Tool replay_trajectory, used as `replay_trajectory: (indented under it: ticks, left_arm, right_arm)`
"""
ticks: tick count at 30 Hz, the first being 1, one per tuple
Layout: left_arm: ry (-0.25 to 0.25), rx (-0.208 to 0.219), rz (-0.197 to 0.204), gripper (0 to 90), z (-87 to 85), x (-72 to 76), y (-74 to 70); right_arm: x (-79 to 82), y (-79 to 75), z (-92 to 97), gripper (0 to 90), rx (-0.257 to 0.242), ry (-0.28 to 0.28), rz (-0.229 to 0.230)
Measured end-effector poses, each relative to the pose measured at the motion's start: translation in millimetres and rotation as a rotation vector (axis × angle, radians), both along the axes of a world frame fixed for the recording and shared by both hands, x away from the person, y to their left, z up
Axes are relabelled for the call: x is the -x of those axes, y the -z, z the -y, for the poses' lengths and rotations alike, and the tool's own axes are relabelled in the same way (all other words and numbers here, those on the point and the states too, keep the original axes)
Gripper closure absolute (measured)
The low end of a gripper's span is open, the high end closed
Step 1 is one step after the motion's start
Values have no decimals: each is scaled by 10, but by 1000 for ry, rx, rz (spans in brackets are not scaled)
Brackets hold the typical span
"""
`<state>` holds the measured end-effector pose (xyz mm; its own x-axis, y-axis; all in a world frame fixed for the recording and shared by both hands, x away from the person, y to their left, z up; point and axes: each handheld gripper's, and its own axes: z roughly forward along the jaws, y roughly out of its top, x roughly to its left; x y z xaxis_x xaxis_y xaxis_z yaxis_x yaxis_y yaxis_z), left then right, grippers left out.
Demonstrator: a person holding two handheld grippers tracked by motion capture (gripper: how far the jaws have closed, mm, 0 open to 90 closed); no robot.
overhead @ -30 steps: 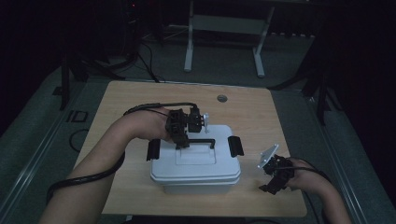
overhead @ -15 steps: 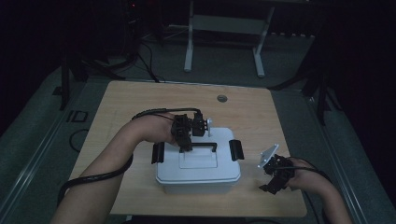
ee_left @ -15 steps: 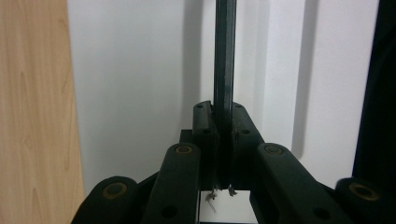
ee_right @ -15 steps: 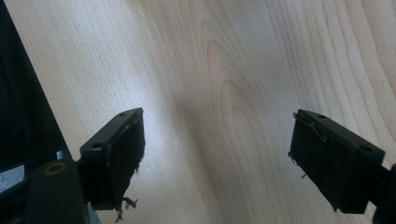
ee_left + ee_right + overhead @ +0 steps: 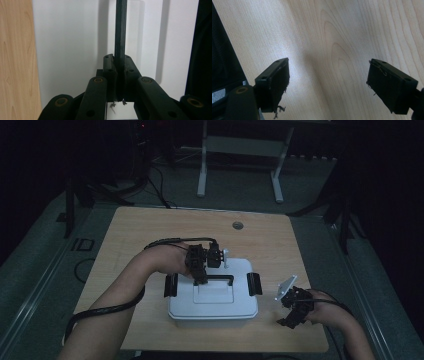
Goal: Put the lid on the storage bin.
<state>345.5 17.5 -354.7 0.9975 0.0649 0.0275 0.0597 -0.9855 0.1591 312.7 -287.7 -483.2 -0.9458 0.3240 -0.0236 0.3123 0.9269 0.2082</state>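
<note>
Left tool (image 5: 200,276) clenched on the black carrying handle (image 5: 216,279) of the white lidded box (image 5: 214,300), which sits mid-counter (image 5: 125,235), side latches (image 5: 255,284) in place. Right tool (image 5: 292,310) rests released, jaws apart over bare wood beside the box. Grasp apparently secured; lifting or moving the box remains.
</note>
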Motion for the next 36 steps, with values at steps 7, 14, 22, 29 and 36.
replay_trajectory:
  ticks: [7, 14, 22, 29, 36]
  left_arm:
    - [-6, -8, 7, 832, 5, -23, 51]
    - [-44, 27, 10, 593, -93, -50, 81]
    - [-112, 89, 20, 233, -234, -73, 48]
    - [-144, 141, 30, 19, -422, -76, 88]
    - [-186, 179, 42, 19, -698, -60, 169]
  right_arm:
    - [2, 8, -8, 176, 1, -1, -2]
    - [0, 4, 3, 176, 4, 0, 2]
    - [-14, -44, -12, 176, -6, 7, 15]
    - [-23, -54, -12, 175, -12, 17, 23]
    - [-26, -46, -2, 175, -14, 25, 25]
